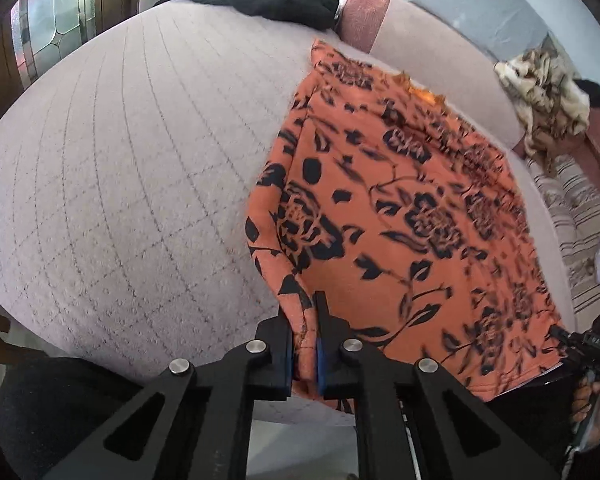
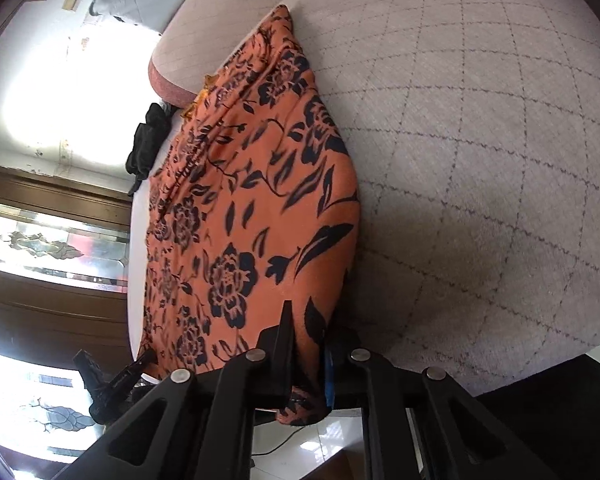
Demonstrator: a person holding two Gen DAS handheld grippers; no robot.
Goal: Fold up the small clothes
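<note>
- Orange cloth (image 1: 400, 216) with a black flower print: lies spread on my pale quilted cushion (image 1: 120, 168), filling the right half of the left wrist frame and the left centre of the right wrist frame (image 2: 240, 200).
- Left gripper (image 1: 306, 344): closed on the near left corner of the cloth; a fold of the fabric runs down between the two black fingers at the bottom centre of the frame.
- Right gripper (image 2: 306, 356): closed on the other near corner; the fabric is pinched between its fingers and hangs a little below them, bottom centre of its frame.
- Each gripper shows in the other's view: my right one at the lower right edge of the left wrist frame, my left one at the lower left of the right wrist frame, both at the cloth's near edge.
- Black garment (image 1: 268, 0): bunched at the far edge of the cushion, top centre of the left wrist frame, well apart from the orange cloth.
- Brown-and-cream patterned cloth (image 1: 544, 96): crumpled at the upper right of the left wrist frame, off the cushion.
- Patterned glass door (image 2: 52, 248): left side of the right wrist frame.
</note>
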